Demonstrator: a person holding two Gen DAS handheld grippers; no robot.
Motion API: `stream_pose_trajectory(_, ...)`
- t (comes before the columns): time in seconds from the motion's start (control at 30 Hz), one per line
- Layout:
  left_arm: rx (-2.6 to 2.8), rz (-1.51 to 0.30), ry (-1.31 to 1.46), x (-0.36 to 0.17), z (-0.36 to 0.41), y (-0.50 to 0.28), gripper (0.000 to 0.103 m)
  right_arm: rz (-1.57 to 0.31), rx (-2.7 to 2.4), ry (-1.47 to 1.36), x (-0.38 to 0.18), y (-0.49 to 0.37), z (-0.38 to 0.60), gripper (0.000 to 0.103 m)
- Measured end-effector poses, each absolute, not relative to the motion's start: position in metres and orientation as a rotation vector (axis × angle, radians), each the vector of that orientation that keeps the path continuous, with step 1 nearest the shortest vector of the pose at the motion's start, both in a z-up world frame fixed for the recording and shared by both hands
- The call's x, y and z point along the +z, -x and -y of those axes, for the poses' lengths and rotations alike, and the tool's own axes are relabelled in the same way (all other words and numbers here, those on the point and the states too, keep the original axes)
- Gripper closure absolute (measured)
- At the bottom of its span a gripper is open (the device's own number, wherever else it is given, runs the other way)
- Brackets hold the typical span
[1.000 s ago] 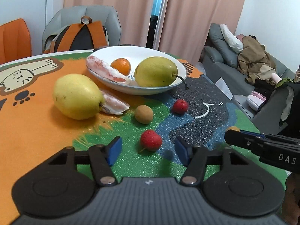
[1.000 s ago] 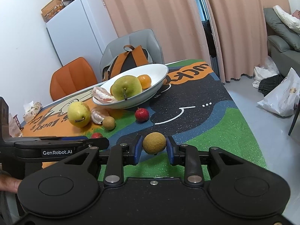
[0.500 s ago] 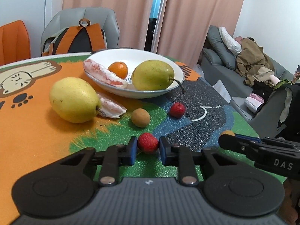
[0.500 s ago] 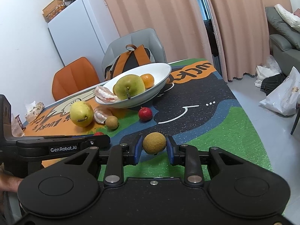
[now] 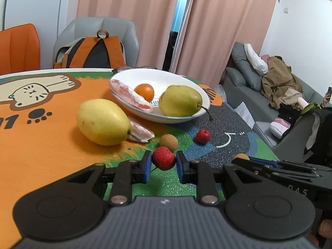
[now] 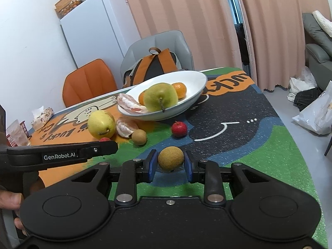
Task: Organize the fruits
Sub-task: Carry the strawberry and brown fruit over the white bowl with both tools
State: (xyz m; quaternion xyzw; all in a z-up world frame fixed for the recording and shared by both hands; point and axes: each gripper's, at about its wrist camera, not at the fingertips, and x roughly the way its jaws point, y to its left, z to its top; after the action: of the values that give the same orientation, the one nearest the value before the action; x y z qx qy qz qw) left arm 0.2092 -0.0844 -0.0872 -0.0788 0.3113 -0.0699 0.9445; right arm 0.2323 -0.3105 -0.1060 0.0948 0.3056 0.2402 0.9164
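Observation:
My left gripper is shut on a small red bumpy fruit and holds it just above the mat. My right gripper is shut on a brown round fruit, lifted over the mat. A white bowl holds a green pear, an orange and a pomelo segment. On the mat lie a yellow pear, a pomelo piece, another brown round fruit and a small red fruit.
The table carries a colourful cat-print mat. A grey chair with an orange backpack and an orange chair stand behind it. A sofa is to the right. A fridge stands by the wall.
My left gripper moved forward and closed on the red bumpy fruit, then lifted it slightly. My right gripper kept hold of the brown fruit and rose a little.

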Motion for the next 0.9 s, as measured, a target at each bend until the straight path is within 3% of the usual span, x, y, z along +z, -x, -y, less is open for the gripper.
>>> stream_pose_trajectory(0.9,-0.122,-0.544,0.150,-0.047,0.065,-0.243,0.079,-0.522,0.501,-0.168,-0.068,-0.266,0.297,0.074)
